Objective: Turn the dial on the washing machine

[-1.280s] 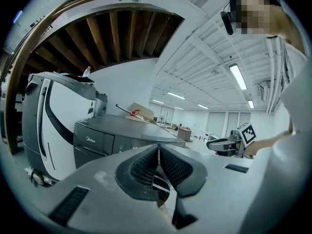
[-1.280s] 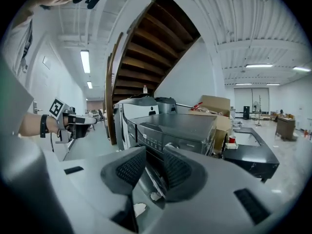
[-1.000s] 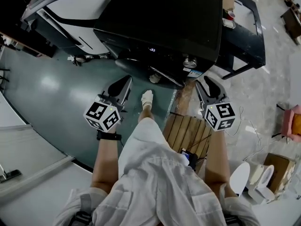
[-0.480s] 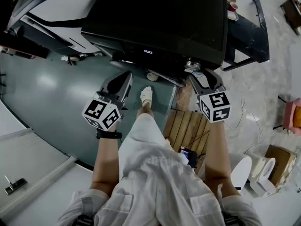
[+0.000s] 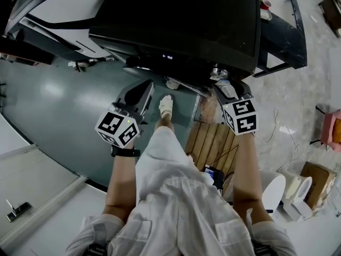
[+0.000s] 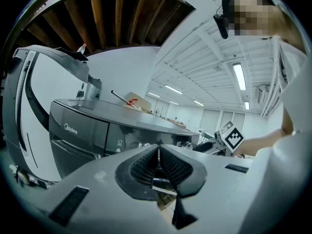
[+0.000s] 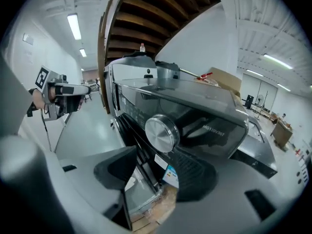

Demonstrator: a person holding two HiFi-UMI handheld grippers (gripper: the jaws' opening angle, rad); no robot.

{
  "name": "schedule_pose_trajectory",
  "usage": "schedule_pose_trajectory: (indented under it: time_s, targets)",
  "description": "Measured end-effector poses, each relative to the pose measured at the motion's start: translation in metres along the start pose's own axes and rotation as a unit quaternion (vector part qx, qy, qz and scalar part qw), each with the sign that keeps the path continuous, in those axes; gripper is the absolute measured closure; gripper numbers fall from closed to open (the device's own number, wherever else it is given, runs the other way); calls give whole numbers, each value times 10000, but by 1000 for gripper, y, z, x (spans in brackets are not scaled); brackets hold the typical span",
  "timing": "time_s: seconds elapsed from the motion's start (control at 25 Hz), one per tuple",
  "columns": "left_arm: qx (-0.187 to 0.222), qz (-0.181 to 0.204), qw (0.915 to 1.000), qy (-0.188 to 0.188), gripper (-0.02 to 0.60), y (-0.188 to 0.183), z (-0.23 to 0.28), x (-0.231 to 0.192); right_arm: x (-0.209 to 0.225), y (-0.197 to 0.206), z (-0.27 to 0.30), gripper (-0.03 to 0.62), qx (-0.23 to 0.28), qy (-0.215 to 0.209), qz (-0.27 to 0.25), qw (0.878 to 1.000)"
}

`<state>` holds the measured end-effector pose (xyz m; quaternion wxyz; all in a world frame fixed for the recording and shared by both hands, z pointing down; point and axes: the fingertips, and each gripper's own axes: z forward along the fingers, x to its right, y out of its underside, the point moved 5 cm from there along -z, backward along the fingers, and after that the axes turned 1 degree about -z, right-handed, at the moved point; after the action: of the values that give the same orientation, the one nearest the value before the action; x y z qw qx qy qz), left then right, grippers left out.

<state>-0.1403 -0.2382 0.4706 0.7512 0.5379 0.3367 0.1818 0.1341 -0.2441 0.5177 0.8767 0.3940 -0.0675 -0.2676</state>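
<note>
The black washing machine (image 5: 181,20) fills the top of the head view. Its silver dial (image 5: 219,72) sits on the front panel at the right. In the right gripper view the dial (image 7: 162,133) is close ahead, just above the gap between the jaws. My right gripper (image 7: 156,156) is open and does not touch it; from above, the right gripper (image 5: 226,89) sits just below the dial. My left gripper (image 5: 141,94) hangs over the teal floor in front of the machine's left half. In its own view the left gripper (image 6: 158,152) is shut on nothing.
A wooden pallet (image 5: 213,148) lies under the right arm. A foot in a white sock (image 5: 167,108) stands between the grippers. A grey-white machine (image 5: 64,15) stands at the left, a black frame (image 5: 282,31) at the right. A cardboard box (image 5: 314,183) and white fixtures (image 5: 277,196) lie at the lower right.
My right gripper has moved forward and up to just below the dial. The washing machine has come closer in the head view. The left gripper has hardly shifted.
</note>
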Motion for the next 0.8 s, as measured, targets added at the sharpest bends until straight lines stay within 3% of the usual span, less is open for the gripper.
schedule_pose_trajectory:
  time_s: [0.28,0.48,0.68,0.8]
  targets:
    - [-44,-27,10000,22,565,5,1,1,-10,11,15,315,-264,-225,88,9994]
    - [-29,-13,10000,32,565,3,1,3,-10,11,14,298,-165,-259,308,9991]
    - [-2,-15,10000,-7,565,3,-2,4,-5,-14,-14,327,218,231,-403,9987]
    - [22,-19,10000,-15,565,2,-1,5,-16,-42,-19,335,675,105,-876,9938]
